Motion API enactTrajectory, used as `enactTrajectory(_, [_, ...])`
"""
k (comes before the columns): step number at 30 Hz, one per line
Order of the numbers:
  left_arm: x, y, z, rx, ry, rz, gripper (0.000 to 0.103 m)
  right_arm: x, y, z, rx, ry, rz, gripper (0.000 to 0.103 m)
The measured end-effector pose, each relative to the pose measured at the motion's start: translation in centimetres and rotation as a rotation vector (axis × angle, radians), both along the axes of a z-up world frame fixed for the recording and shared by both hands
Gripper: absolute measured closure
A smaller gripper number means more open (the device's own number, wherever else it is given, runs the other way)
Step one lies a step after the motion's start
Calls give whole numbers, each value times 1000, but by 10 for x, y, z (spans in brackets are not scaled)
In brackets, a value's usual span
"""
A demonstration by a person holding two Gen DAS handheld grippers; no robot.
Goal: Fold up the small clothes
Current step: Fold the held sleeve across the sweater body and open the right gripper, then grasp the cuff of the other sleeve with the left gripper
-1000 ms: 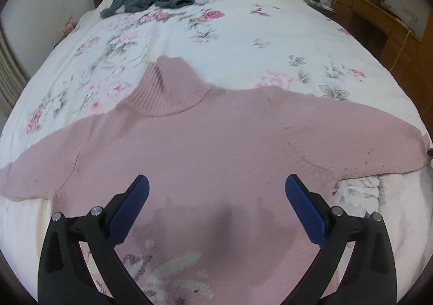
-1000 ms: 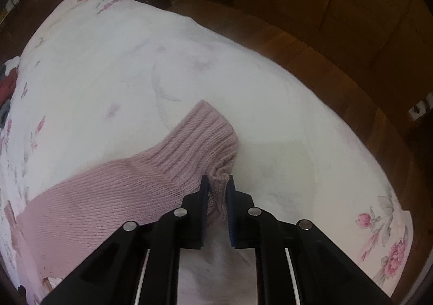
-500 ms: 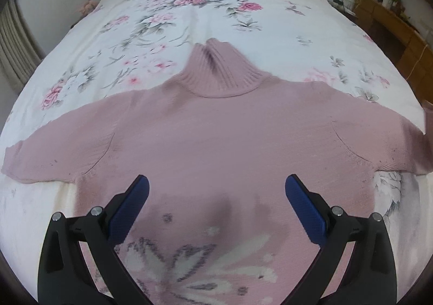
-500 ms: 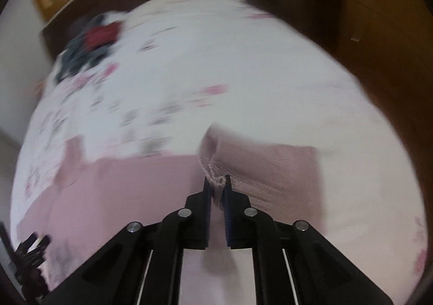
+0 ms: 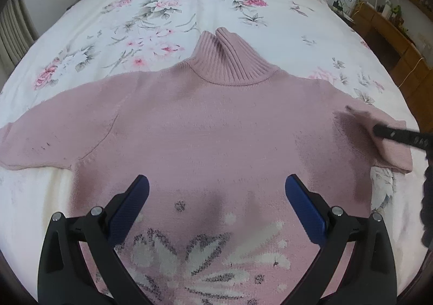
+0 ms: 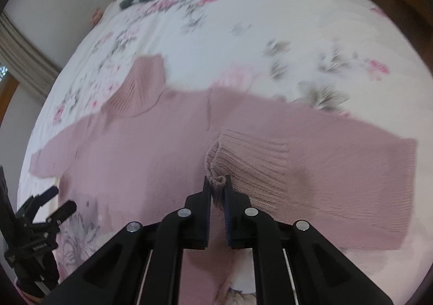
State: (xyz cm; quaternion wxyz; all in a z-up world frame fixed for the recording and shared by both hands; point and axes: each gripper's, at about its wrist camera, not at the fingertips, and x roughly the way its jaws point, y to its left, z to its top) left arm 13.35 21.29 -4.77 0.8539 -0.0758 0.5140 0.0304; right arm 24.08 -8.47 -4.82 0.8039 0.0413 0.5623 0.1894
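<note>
Pink knitted turtleneck sweater (image 5: 216, 126) lies flat across the floral-sheeted bed (image 5: 189, 15), collar toward the headboard. Right tongs (image 6: 217, 187) pinch its ribbed cuff (image 6: 232, 161) — sleeve doubled inward; left tongs (image 5: 216, 196) hover spread wide.

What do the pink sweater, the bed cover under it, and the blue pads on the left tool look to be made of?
Pink sweater: knitted yarn, matte; visible stitch rows and a ribbed roll collar, though the fibre can't be told. Bed cover: smooth woven cloth, seemingly printed with flowers. Blue pads on the left tool: probably rubber or soft plastic, with a fine grip texture. The right tool pinches the ribbed cuff.
</note>
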Motion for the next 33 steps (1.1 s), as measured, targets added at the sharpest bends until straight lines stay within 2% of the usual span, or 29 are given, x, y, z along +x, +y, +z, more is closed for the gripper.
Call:
enactTrajectory(2, [3, -3, 0, -22, 5, -6, 3, -4, -4, -8, 33, 37, 21, 89])
enactTrajectory(5, [11, -16, 3, -78, 9, -31, 3, -13, -18, -4, 105, 63, 33, 74])
enactTrajectory(8, [21, -42, 4, -124, 18, -82, 4, -29, -54, 16, 126, -1, -11, 74])
enactTrajectory(12, [41, -88, 0, -247, 61, -173, 4, -43, -110, 22, 136, 1, -121, 73])
enactTrajectory(15, [63, -119, -15, -320, 121, -201, 4, -55, -142, 16, 134, 15, -172, 73])
enactTrajectory(17, [81, -137, -33, -386, 194, -203, 7, -62, -155, 12, 131, 17, -187, 73])
enactTrajectory(18, [88, -142, -41, -403, 224, -195, 12, -66, -162, 10, 132, 15, -196, 73])
enactTrajectory(19, [92, -146, -48, -416, 246, -190, 23, -70, -168, 8, 137, 12, -204, 73])
enactTrajectory(20, [98, -151, -57, -434, 271, -186, 27, -71, -170, 7, 138, 9, -207, 73])
enactTrajectory(23, [110, -159, -71, -466, 298, -172, 28, -78, -179, 3, 117, -4, -212, 72])
enactTrajectory(24, [113, -163, -72, -463, 293, -169, 34, -80, -180, 1, 106, -7, -209, 72])
enactTrajectory(25, [115, -169, -70, -459, 281, -173, 47, -80, -180, 0, 98, -9, -206, 71])
enactTrajectory(27, [116, -176, -67, -474, 277, -182, 62, -81, -181, -4, 86, -10, -207, 71])
enactTrajectory(29, [119, -176, -62, -474, 275, -173, 73, -81, -183, -7, 90, -5, -216, 71])
enactTrajectory(31, [120, -177, -59, -494, 266, -176, 97, -80, -185, -8, 96, 2, -232, 71])
enactTrajectory(33, [120, -175, -53, -517, 248, -188, 97, -80, -184, -9, 89, 2, -236, 71])
